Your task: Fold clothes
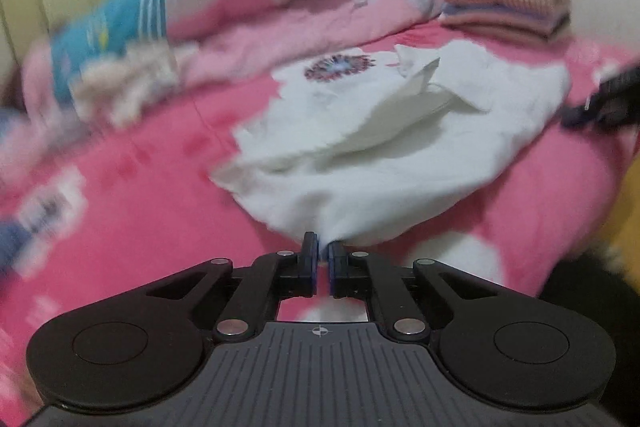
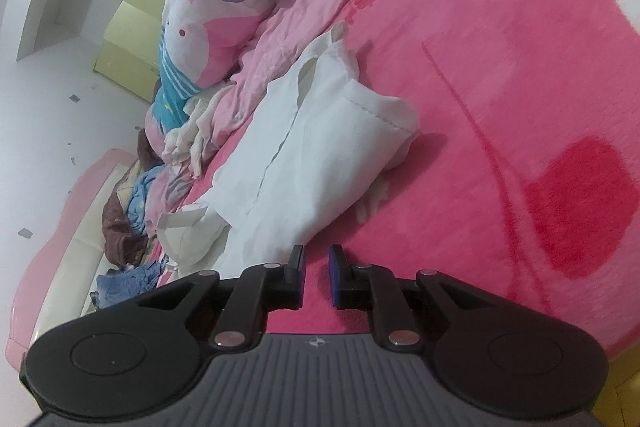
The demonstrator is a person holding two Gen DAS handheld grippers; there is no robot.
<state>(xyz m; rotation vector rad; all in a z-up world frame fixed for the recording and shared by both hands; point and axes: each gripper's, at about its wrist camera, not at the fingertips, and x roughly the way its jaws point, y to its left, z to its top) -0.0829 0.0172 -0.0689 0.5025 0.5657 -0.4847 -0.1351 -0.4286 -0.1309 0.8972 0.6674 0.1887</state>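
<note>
The left gripper pinches the white shirt hem; the right gripper hangs parted, empty; better pull the hem evenly, low over the pink blanket.

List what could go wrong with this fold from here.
1. The left gripper pinches only a small bit of the white garment's edge; it may slip out.
2. The right gripper is open beside the garment, so a one-sided pull could bunch the already rumpled cloth.
</note>
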